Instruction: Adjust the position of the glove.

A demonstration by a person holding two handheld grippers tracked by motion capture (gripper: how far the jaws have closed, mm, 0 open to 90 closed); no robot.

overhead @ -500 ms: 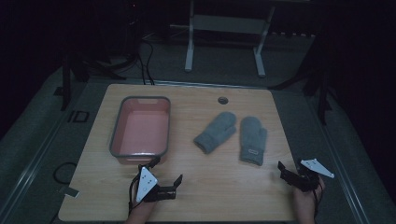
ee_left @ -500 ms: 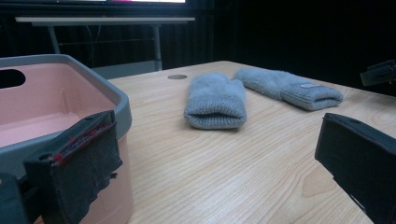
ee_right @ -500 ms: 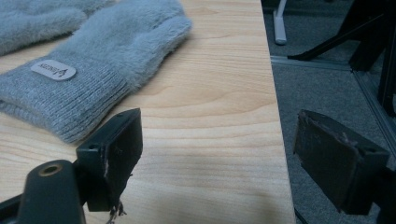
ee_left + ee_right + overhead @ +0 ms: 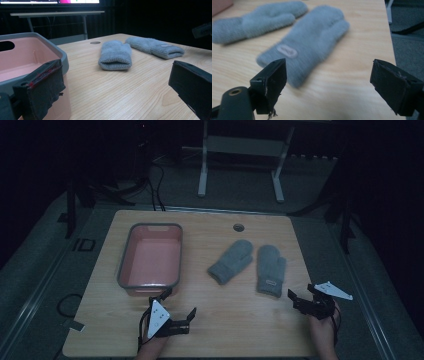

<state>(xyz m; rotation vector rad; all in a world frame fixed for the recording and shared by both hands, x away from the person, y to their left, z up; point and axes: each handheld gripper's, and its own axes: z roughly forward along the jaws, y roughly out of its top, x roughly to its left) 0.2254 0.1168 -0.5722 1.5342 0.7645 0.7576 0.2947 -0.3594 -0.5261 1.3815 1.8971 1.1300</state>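
Grey mittens: two are lying flat on the desk [image 4: 210,330], right of centre, cuffs toward the near edge; the left mitten [image 4: 230,261] is slanting, the right mitten [image 4: 271,269] is lying almost straight, label patch near its cuff.
Pink bin: the bin [image 4: 176,262] is sitting open-topped on the left half of the desk, probably waiting to take the mittens.
Right gripper: the right gripper [image 4: 298,301] is hovering at the near right, fingers [image 4: 270,82] standing wide apart and holding nothing, aimed at the right mitten's cuff, which is lying just beyond them, not touching.
Left gripper: the left gripper [image 4: 180,312] is resting low at the near left, just beside the bin's near wall, fingers [image 4: 43,92] spread and empty; the left mitten is lying well apart, farther and to the right.
Judgement: both are looking staged for a first reach.
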